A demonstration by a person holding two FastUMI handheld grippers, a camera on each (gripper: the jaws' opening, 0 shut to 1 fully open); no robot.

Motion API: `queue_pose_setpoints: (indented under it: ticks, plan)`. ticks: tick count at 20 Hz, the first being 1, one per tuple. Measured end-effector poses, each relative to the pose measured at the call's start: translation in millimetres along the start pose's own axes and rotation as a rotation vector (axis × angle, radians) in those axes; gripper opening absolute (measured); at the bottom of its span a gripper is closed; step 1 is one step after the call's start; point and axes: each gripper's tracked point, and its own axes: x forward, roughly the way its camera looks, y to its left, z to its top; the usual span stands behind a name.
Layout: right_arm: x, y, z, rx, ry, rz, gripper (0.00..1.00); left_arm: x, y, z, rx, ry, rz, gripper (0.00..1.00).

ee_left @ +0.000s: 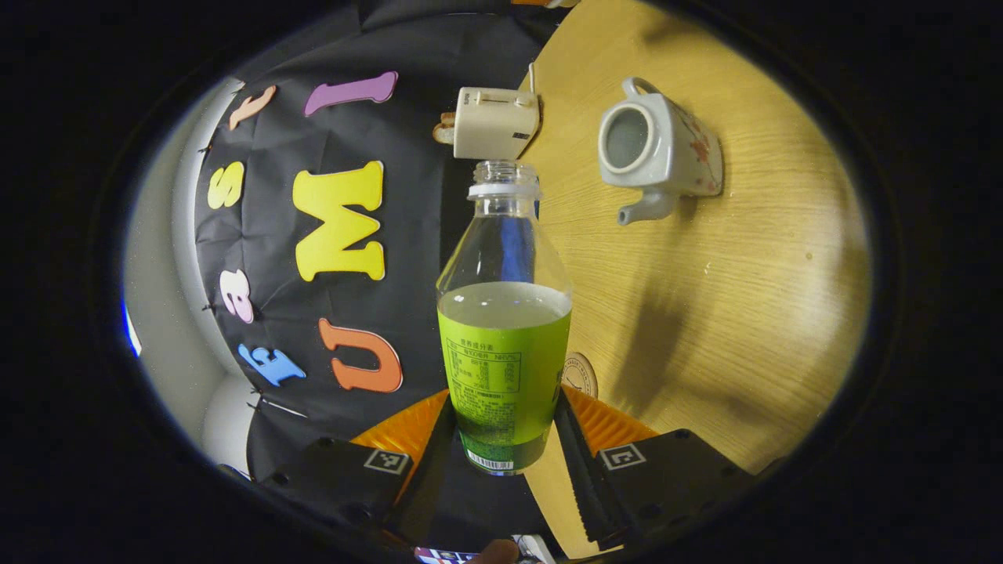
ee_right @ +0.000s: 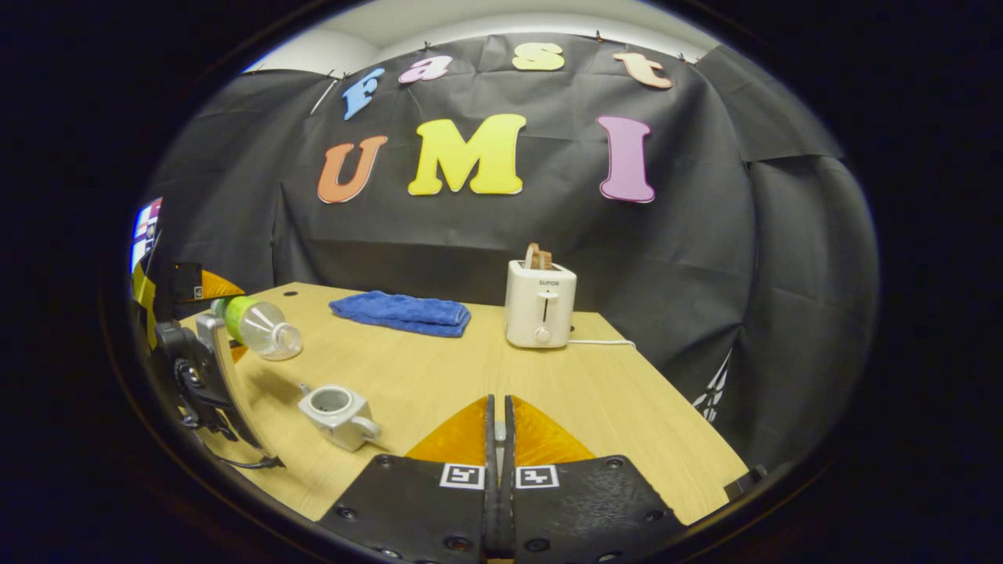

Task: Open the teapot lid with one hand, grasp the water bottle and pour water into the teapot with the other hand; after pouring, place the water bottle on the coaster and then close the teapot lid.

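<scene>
One water bottle (ee_left: 504, 329) in left claw (ee_left: 501, 439), one open teapot (ee_left: 658, 153)

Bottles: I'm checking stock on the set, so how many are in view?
1. The water bottle is gripped between the left gripper fingers, tipped over the table near the open teapot. Others could sit out of frame.

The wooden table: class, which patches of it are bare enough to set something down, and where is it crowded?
Bare wood lies between the folded blue towel and the small white ceramic teapot, and in front of the white toaster out to the wooden table's right edge. The left side is crowded: teapot, tilted green-labelled plastic bottle, left claw.
</scene>
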Motion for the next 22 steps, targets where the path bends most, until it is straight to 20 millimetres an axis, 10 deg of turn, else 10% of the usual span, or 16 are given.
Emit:
queue_pose_setpoints:
  ticks: [22]
  plan:
    - [-5,0,-14,-0.001,0.023,0.022,0.0,1,24,30,0.372,-0.022,0.091,0.72]
